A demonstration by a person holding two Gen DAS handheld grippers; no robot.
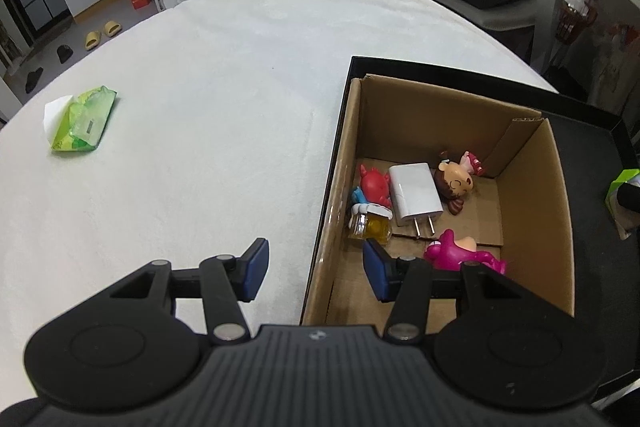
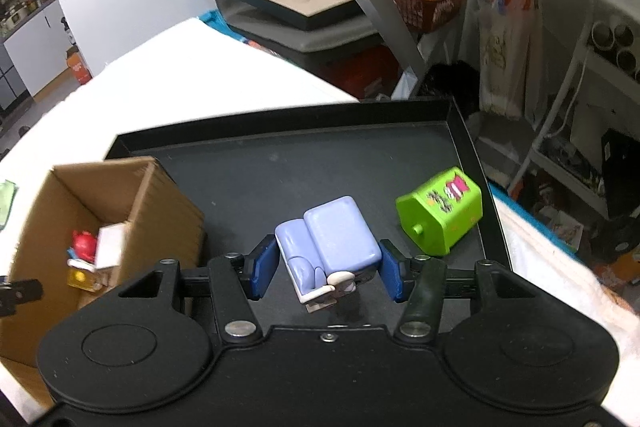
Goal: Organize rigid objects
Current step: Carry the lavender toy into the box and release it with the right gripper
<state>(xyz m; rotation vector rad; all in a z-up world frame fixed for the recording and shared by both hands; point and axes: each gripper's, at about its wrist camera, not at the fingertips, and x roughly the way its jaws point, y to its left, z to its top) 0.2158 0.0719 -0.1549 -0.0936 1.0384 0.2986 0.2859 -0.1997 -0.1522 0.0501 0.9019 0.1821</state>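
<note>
Only right wrist view shows right gripper [image 2: 328, 269] clamping lavender toy [image 2: 330, 247].

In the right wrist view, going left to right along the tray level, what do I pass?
Cardboard box → lilac toy held in the right gripper → green toy lying on the black tray.

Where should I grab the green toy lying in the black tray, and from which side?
Take the green toy across its two flat side faces, coming down from above. It lies tipped over in the black tray, its small knob pointing toward the camera and the stickered face up. The knob looks too small to pinch, while the flat parallel sides suit the pads. The right tool already grips the lilac toy.
</note>
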